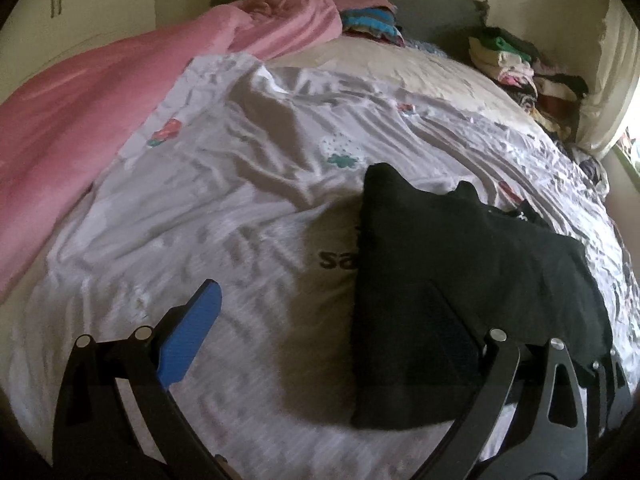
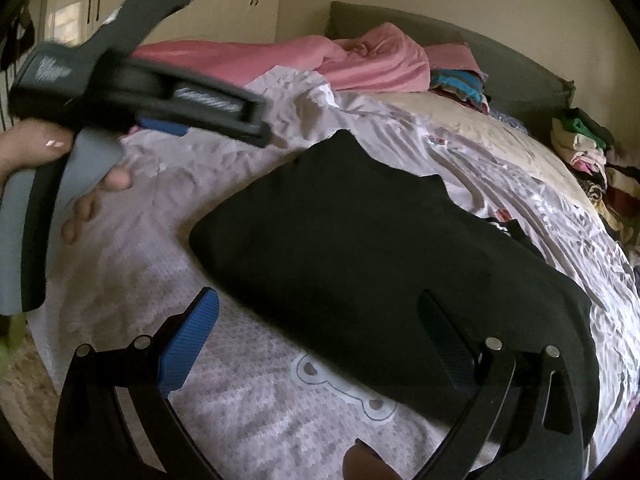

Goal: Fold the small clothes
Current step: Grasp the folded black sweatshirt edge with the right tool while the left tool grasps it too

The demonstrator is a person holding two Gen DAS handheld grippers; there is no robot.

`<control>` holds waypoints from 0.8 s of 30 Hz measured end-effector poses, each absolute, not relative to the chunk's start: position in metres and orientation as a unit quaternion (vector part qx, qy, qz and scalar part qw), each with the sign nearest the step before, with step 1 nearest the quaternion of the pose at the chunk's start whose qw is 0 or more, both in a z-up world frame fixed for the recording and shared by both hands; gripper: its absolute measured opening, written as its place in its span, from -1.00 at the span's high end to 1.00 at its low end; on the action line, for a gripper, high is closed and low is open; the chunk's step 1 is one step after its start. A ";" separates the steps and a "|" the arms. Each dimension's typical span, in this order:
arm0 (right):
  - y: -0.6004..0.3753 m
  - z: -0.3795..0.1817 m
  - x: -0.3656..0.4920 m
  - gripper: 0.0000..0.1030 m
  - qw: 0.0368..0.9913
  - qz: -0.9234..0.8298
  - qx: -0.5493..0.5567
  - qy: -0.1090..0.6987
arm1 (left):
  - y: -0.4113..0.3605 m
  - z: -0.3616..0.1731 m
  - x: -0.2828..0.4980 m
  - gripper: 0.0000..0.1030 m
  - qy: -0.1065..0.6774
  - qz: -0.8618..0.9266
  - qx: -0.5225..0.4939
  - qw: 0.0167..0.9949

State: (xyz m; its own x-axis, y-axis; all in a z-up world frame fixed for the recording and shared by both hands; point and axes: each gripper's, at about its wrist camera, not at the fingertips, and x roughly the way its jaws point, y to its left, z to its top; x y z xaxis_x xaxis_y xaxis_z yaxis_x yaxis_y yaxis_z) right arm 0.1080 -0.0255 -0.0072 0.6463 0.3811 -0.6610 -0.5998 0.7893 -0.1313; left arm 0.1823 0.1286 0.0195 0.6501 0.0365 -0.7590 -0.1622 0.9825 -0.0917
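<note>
A black garment [image 1: 460,264] lies folded flat on the white patterned bedsheet [image 1: 200,200]. My left gripper [image 1: 320,320] hovers open at its near left edge. The blue-padded left finger [image 1: 192,332] is over bare sheet and the right finger [image 1: 452,320] is above the black cloth, with nothing clamped. In the right wrist view the same garment [image 2: 380,248] fills the middle. My right gripper [image 2: 316,340] is open too, its left pad [image 2: 188,344] over the sheet and its right finger [image 2: 444,340] over the garment's near edge. A hand [image 2: 36,148] holds the left tool at upper left.
A pink blanket [image 1: 80,120] is bunched along the left and far side of the bed. Stacks of folded clothes [image 1: 516,68] and a colourful pile [image 1: 372,22] sit by the grey headboard [image 2: 500,52]. Wardrobe doors [image 2: 240,0] stand behind.
</note>
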 end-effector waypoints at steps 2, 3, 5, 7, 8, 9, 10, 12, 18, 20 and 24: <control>-0.022 -0.011 0.108 -0.92 0.890 0.276 -0.178 0.317 | 0.126 0.016 0.189 -0.82 0.420 0.052 -0.072 0.903; -0.020 -0.012 0.108 -0.92 0.890 0.275 -0.182 0.316 | 0.124 0.014 0.192 -0.82 0.422 0.050 -0.072 0.902; -0.016 -0.017 0.108 -0.92 0.889 0.272 -0.195 0.312 | 0.122 0.011 0.197 -0.82 0.426 0.048 -0.068 0.901; -0.011 -0.021 0.108 -0.92 0.889 0.267 -0.207 0.308 | 0.121 0.006 0.202 -0.82 0.432 0.049 -0.065 0.898; -0.009 -0.023 0.109 -0.92 0.889 0.265 -0.213 0.308 | 0.120 0.005 0.204 -0.82 0.433 0.047 -0.065 0.898; -0.007 -0.025 0.110 -0.92 0.889 0.263 -0.218 0.306 | 0.120 0.002 0.207 -0.82 0.436 0.049 -0.063 0.896; -0.004 -0.026 0.110 -0.92 0.888 0.262 -0.223 0.304 | 0.120 0.002 0.208 -0.82 0.437 0.049 -0.063 0.896; 0.000 -0.029 0.112 -0.92 0.888 0.257 -0.235 0.301 | 0.121 0.000 0.211 -0.82 0.440 0.048 -0.063 0.895; 0.013 -0.045 0.121 -0.92 0.883 0.237 -0.273 0.301 | 0.122 -0.005 0.220 -0.82 0.445 0.049 -0.061 0.892; 0.017 -0.050 0.123 -0.92 0.880 0.230 -0.287 0.300 | 0.124 -0.006 0.222 -0.82 0.447 0.050 -0.063 0.891; 0.024 -0.056 0.129 -0.92 0.878 0.228 -0.304 0.291 | 0.128 -0.008 0.227 -0.81 0.449 0.051 -0.071 0.889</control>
